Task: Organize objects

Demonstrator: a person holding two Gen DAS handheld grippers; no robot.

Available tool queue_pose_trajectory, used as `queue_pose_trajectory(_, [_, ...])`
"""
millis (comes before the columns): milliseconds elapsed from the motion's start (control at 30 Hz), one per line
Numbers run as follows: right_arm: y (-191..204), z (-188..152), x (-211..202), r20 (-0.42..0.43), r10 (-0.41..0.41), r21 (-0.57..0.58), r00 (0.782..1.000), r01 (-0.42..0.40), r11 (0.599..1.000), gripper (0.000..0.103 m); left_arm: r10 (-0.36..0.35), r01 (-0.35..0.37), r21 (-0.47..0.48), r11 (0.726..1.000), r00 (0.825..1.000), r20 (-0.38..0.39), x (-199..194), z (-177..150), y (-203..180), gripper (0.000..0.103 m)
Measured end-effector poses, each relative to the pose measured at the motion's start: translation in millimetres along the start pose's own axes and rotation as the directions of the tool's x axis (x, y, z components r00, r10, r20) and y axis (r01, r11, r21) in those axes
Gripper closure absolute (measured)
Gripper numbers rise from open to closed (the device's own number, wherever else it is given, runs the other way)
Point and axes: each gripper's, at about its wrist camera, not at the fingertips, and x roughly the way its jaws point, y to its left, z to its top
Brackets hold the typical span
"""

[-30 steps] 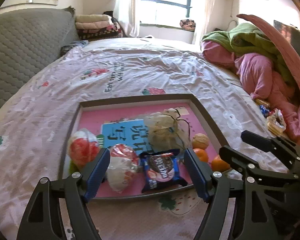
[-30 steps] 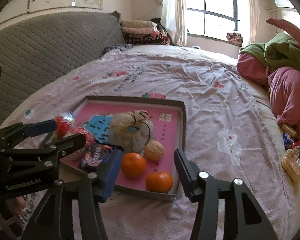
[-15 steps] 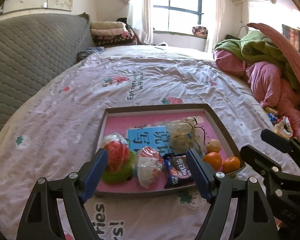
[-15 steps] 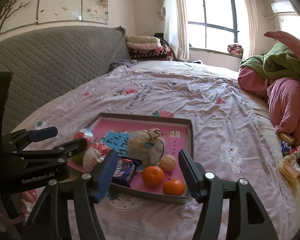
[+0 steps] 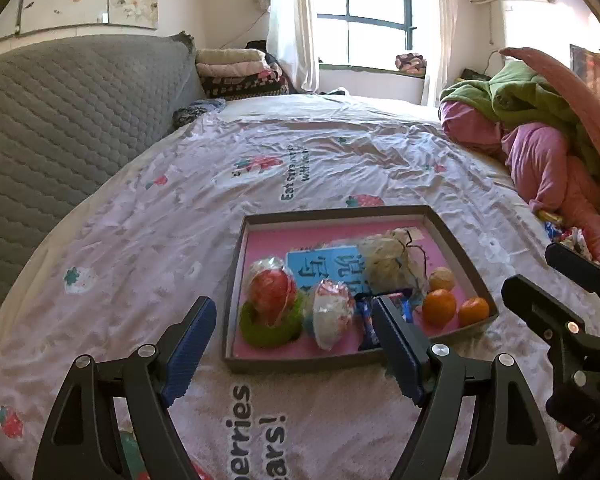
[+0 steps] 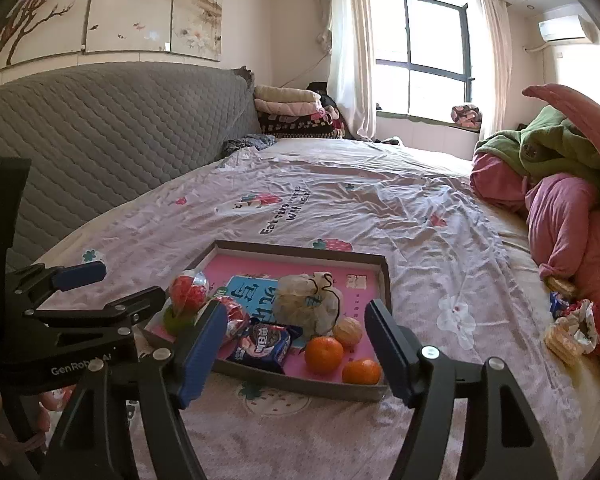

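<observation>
Both the left tool and right tool hang open and empty above the bed, near the tray of oranges and snacks.

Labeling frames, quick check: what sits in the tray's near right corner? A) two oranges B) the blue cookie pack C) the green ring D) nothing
A: two oranges lie side by side in the near right corner of the tray, right of the blue cookie pack; the green ring is at the left end.

Sunlit bedroom: window straight ahead, grey quilted headboard left, heaped bedding right, bed below.
</observation>
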Motion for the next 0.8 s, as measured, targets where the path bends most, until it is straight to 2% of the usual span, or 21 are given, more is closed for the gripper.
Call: queue_pose_trajectory(800, [20, -36, -14, -0.037, -0.023, -0.017, 0.999, 0.023, 1.000, 0.032, 0.016, -0.016, -0.031, 0.999, 1.000, -0.003, -21, -41, 19, 0.022])
